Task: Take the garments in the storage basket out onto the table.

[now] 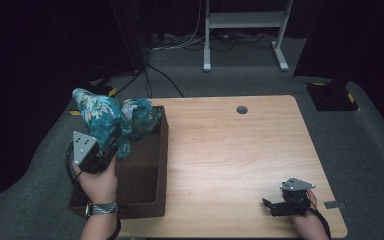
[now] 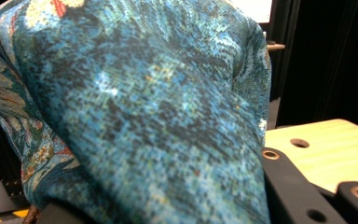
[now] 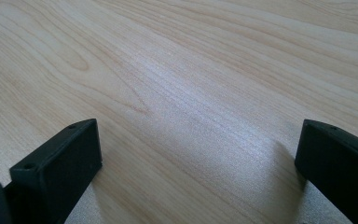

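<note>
A teal floral cloth (image 1: pixel 102 117) hangs bunched above the far end of a dark woven basket (image 1: pixel 145 185) at the table's left side, part of it draped on the basket's far rim. My left gripper (image 1: pixel 110 143) is shut on the cloth and holds it up; in the left gripper view the cloth (image 2: pixel 144 116) covers one jaw, and one black finger (image 2: pixel 289 186) shows beside it. My right gripper (image 1: pixel 267 205) rests low over the wooden table (image 1: pixel 230 150) near its front right corner. Its jaws stand wide open (image 3: pixel 198 140) with bare wood between them.
A small round hole (image 1: pixel 241 109) sits in the tabletop near the far edge. Beyond the table are white desk legs (image 1: pixel 242 30), loose cables on grey carpet, and a black stand base (image 1: pixel 332 95) at the right.
</note>
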The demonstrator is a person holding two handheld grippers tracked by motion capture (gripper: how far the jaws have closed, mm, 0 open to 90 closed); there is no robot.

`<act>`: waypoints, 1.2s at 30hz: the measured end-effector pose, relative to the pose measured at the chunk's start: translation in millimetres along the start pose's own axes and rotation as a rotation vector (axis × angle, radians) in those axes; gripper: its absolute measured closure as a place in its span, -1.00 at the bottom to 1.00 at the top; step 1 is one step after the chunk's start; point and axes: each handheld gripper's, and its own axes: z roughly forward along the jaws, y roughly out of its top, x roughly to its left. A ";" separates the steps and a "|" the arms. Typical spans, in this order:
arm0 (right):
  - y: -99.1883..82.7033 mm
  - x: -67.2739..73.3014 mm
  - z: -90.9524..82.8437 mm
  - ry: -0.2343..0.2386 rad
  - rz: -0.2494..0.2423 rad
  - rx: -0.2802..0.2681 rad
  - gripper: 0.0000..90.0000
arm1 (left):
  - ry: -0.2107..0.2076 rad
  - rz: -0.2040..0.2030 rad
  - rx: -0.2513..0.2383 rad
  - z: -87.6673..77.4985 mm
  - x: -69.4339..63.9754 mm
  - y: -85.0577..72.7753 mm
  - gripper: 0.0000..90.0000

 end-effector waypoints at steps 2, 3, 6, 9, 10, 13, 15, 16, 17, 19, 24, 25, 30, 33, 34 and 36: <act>0.0 0.0 0.0 0.000 0.000 0.000 -0.99 | -0.003 0.000 -0.010 -0.9 -1.4 2.2 0.67; 0.0 0.0 0.0 0.000 0.000 0.000 -0.99 | -0.007 -0.002 -0.014 -1.1 -2.2 3.1 0.67; 0.0 0.0 0.0 0.001 0.000 0.000 -0.99 | -0.015 -0.004 -0.019 -1.3 -5.1 5.6 0.67; 0.0 0.1 0.0 0.002 -0.002 0.000 -0.99 | -0.026 -0.010 -0.017 0.5 -8.6 7.2 0.67; 0.0 0.3 0.0 0.001 0.000 0.001 -0.99 | -0.028 -0.007 -0.015 1.3 -9.9 7.7 0.67; 0.0 0.2 0.1 0.001 -0.002 0.000 -0.99 | -0.036 -0.009 -0.016 3.7 -14.4 9.2 0.67; 0.0 0.3 0.0 0.002 -0.002 0.001 -0.99 | -0.041 -0.006 -0.016 5.2 -17.5 10.1 0.67; 0.0 0.2 0.0 0.002 -0.002 0.000 -0.99 | -0.045 -0.006 -0.018 6.3 -19.7 10.7 0.67; 0.0 0.2 0.0 0.002 -0.003 0.000 -0.99 | -0.047 -0.004 -0.018 7.0 -21.0 11.1 0.67; -0.1 0.3 0.0 0.003 -0.003 0.000 -0.99 | -0.054 -0.006 -0.018 8.6 -24.6 12.4 0.67; -0.1 0.4 -0.1 0.004 -0.003 0.000 -0.99 | -0.070 -0.001 -0.022 13.7 -32.5 17.0 0.67; -0.1 0.4 -0.1 0.004 -0.003 0.000 -0.99 | -0.073 0.001 -0.024 15.1 -34.6 18.1 0.67; -0.1 0.2 0.0 0.005 -0.005 -0.001 -0.99 | -0.090 -0.001 -0.024 20.2 -43.2 21.1 0.67; -0.1 0.2 0.0 0.005 -0.005 -0.001 -0.99 | -0.101 -0.001 -0.023 23.1 -48.0 21.8 0.67; -0.1 0.4 -0.1 0.006 -0.004 0.001 -0.99 | -0.104 -0.001 -0.023 24.3 -49.6 22.2 0.67; -0.1 0.4 -0.1 0.006 -0.005 0.001 -0.99 | -0.111 0.002 -0.021 26.7 -52.8 23.3 0.67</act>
